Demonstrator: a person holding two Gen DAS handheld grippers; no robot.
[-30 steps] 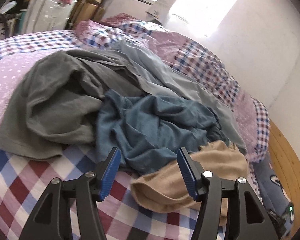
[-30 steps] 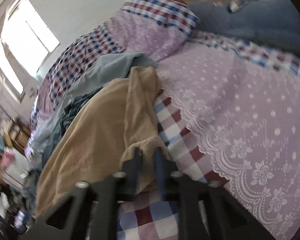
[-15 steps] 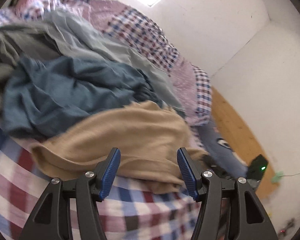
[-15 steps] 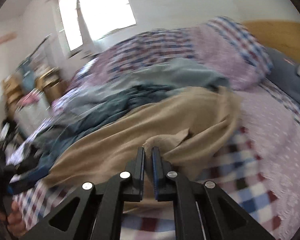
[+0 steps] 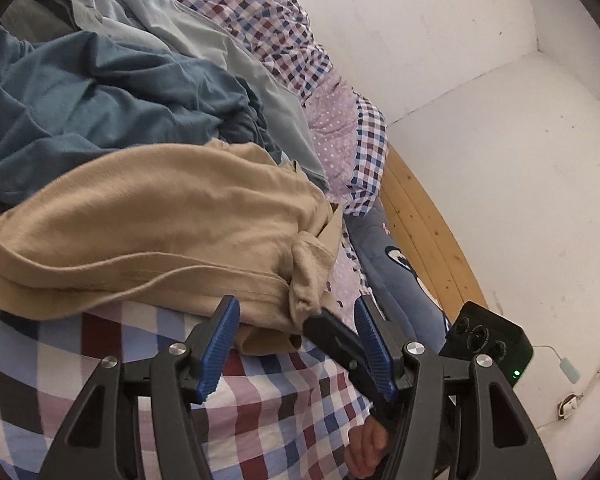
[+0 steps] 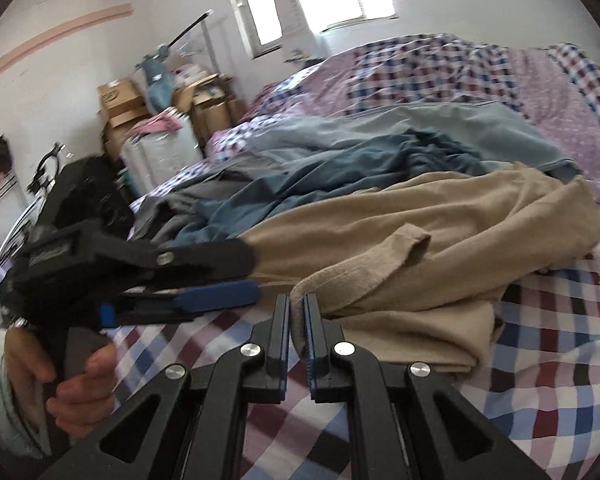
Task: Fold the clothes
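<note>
We've got the checked bed (image 5: 260,412) with open room near us. The tan garment (image 5: 160,208) lies bunched at the front of the pile, soft and floppy, best grabbed by a hem. Our right gripper (image 6: 298,320) is clenched on its edge; left gripper (image 5: 296,344) spread wide, holding nothing.

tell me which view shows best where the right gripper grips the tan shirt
The right wrist view: the right gripper is shut on a tan shirt edge. The left wrist view shows only its tip reaching the cloth.
</note>
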